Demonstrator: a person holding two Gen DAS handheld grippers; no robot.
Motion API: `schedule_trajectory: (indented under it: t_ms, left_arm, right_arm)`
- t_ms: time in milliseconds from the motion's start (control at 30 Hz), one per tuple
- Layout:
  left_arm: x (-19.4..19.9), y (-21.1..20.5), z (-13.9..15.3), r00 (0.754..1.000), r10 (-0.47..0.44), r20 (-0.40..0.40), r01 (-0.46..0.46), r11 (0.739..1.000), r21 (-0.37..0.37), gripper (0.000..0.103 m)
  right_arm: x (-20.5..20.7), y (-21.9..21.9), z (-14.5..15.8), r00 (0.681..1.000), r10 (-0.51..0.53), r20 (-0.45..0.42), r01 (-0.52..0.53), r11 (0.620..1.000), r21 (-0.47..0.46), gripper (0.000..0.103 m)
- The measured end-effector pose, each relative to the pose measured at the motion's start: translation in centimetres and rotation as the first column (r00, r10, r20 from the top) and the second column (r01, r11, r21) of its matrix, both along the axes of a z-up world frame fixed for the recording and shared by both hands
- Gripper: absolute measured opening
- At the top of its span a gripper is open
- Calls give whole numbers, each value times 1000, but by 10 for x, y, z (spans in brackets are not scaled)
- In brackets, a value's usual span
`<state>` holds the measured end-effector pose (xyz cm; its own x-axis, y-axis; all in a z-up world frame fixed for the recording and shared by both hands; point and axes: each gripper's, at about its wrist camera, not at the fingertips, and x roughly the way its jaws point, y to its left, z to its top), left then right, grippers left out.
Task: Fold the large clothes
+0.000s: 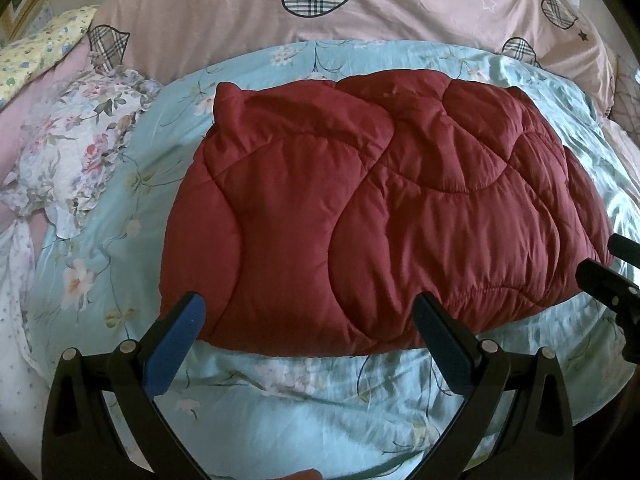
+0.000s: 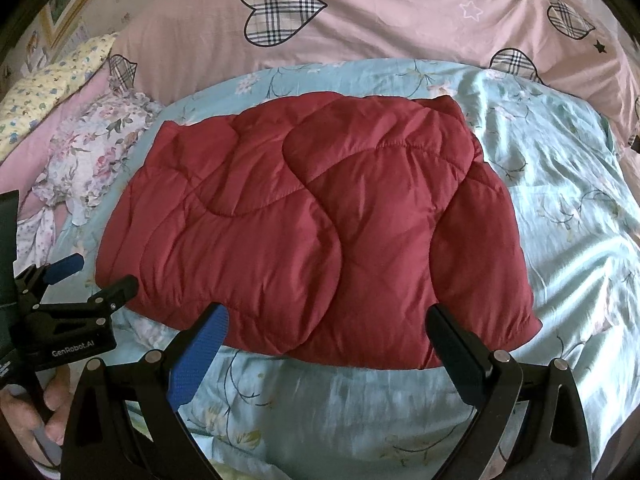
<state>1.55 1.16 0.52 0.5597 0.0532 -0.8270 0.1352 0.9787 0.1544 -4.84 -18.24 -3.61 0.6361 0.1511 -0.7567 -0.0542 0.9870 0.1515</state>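
Two tools are up over the bed and both stand wide apart, gripping nothing. The left tool (image 1: 306,322) hovers at the near edge of the dark red quilted jacket (image 1: 384,208), its blue-padded fingers (image 1: 176,344) spread either side of the hem without touching it. The right tool (image 2: 328,334) does the same on its own side, fingers splayed over the jacket's near edge.

The quilted jacket (image 2: 316,224) lies folded into a compact puffy bundle in the middle of the light blue floral bedsheet (image 2: 560,200), wavy stitch lines running across it. In the right wrist view a folded layer bulges out at 3 o'clock of the bundle.

At 12 o'clock, beyond the jacket, sits a pink duvet with plaid hearts (image 1: 240,12). At 9 to 10 o'clock of the jacket lies a crumpled white floral cloth (image 1: 80,144), and further out at 10 o'clock a yellow floral pillow (image 1: 40,52).

In the right wrist view the left tool shows at 8 o'clock of the jacket, held by the person's left hand (image 2: 52,404) low at the frame edge. In the left wrist view the right tool peeks in at 4 o'clock of the jacket.
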Motion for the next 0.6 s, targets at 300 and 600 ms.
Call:
schedule_trajectory:
  t_ms: [300, 600]
  left_arm:
    - [4, -2, -2, 1000, 7, -1, -7, 1000, -5, 103]
    - [5, -3, -2, 1000, 5, -1, -5, 1000, -8, 103]
  right_arm:
    - [4, 1, -1, 1000, 4, -4, -4, 1000, -3, 100]
    - [5, 1, -2, 1000, 6, -8, -6, 1000, -2, 100]
